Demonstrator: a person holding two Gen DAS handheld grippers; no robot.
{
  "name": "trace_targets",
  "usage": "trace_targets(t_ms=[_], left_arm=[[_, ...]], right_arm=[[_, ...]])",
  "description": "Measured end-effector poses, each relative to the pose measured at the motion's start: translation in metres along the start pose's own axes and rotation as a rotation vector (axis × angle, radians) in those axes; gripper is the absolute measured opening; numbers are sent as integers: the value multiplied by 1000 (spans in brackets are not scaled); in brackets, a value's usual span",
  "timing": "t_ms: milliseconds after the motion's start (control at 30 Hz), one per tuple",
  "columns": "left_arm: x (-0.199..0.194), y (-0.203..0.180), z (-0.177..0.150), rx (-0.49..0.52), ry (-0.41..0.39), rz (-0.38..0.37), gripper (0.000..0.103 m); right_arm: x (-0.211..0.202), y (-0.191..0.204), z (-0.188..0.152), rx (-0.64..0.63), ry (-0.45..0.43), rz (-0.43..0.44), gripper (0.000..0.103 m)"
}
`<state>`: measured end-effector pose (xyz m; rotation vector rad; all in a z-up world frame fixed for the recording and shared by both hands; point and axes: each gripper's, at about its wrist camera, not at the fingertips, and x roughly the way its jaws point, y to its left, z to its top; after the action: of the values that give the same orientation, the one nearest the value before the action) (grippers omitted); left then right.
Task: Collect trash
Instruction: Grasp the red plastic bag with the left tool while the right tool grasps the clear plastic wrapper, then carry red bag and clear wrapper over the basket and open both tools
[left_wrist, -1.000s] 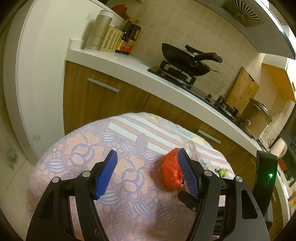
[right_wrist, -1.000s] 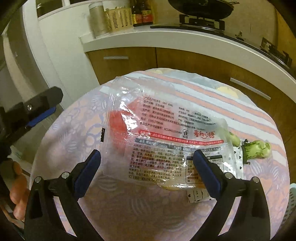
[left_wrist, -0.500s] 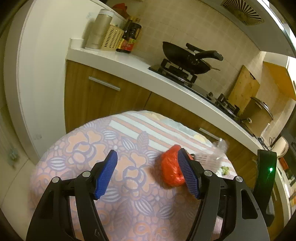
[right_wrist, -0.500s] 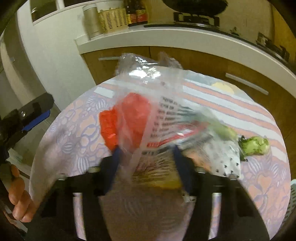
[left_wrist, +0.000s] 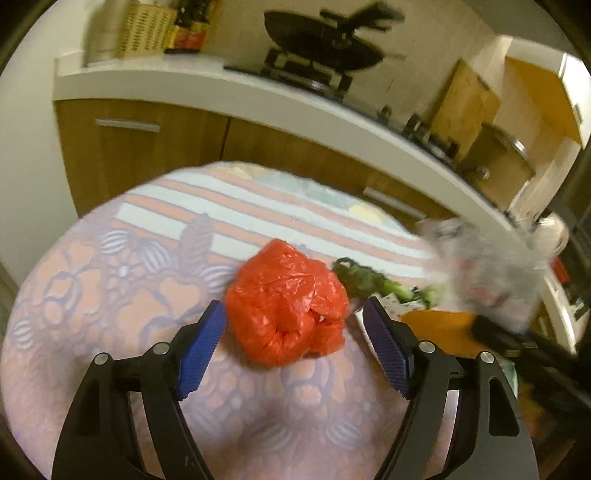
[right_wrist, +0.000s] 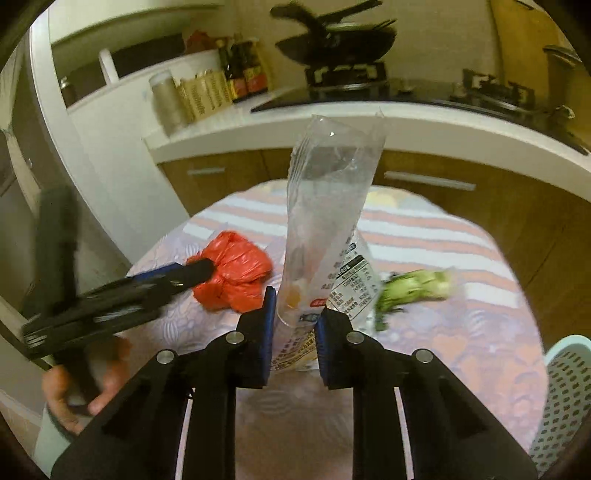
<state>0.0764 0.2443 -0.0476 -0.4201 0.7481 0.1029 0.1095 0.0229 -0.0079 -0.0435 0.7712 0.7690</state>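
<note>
A crumpled red plastic bag (left_wrist: 288, 301) lies on the round flowered table (left_wrist: 110, 295). My left gripper (left_wrist: 295, 350) is open, its blue pads either side of the red bag, just short of it. My right gripper (right_wrist: 295, 332) is shut on a clear printed plastic wrapper (right_wrist: 328, 206) and holds it upright above the table. The wrapper shows blurred at the right of the left wrist view (left_wrist: 487, 273). A green vegetable scrap (right_wrist: 413, 288) lies on the table right of the wrapper. The red bag (right_wrist: 236, 273) also shows in the right wrist view.
A pale perforated basket (right_wrist: 561, 398) stands at the table's right edge. Behind the table runs a white counter (left_wrist: 258, 92) with wooden cabinets, a wok on a stove (left_wrist: 321, 44), bottles and a yellow basket. A small white printed scrap (left_wrist: 391, 306) lies near the greens.
My right gripper has closed on the clear wrapper and lifted it off the table. My left gripper has swung right and forward so the red bag sits between its pads.
</note>
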Motion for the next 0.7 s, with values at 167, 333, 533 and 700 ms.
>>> trace_targets(t_ms=[167,333,533,700], left_arm=[[19,-9,0,34,29,53,45],[9,-23,-5,67,-4,80,34],[-21,-47,-4,80,-70,45,33],[-47,-81,-6,113,-128,-7,33]], right_arm=[[-23,-27,-2,26,-33,-38,15],[-44,-46,-7,57,-56,-29,13],[-80,-57,-11,62,-118,-30,10],[-107,-66,-18,71,-162,-65,9]])
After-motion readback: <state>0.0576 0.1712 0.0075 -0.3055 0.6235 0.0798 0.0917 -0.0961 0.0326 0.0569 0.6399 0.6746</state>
